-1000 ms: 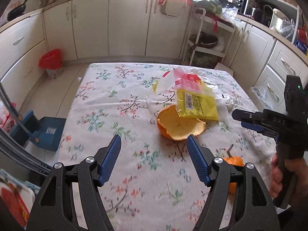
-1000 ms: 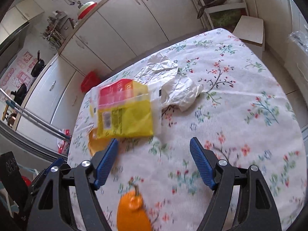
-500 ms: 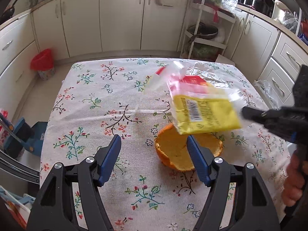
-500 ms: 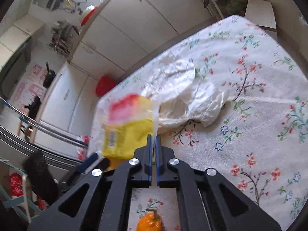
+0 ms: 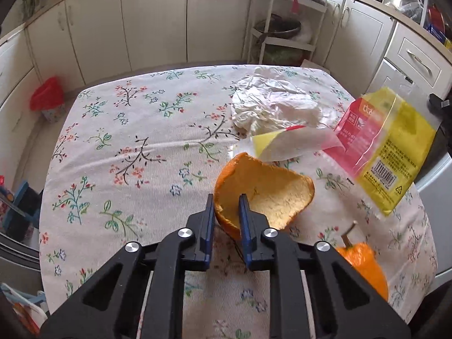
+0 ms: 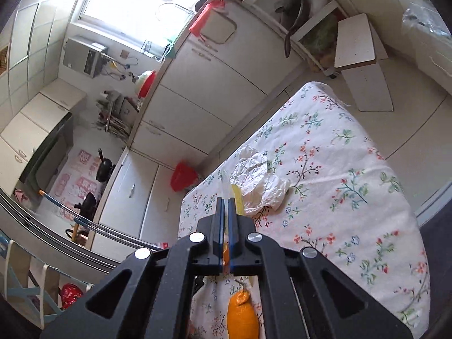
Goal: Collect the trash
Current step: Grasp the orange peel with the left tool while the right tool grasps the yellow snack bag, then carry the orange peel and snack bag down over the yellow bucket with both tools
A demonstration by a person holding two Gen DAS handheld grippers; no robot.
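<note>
Item: orange peel, counter centre. My left gripper was clenched on its near rim; best to pinch firmly and lift straight, as the shell could tear.
Item: yellow-red packet, at three o'clock, aloft, pinched in my right gripper. Barcode and recycling mark showed; print unreadable.

The left wrist camera sat low and close over the near edge of the floral tablecloth, facing the far cabinets. The right wrist camera rode higher, rolled steeply, looking down across the same tablecloth from its right side. Both views shared the crumpled white bag and red bin.
</note>
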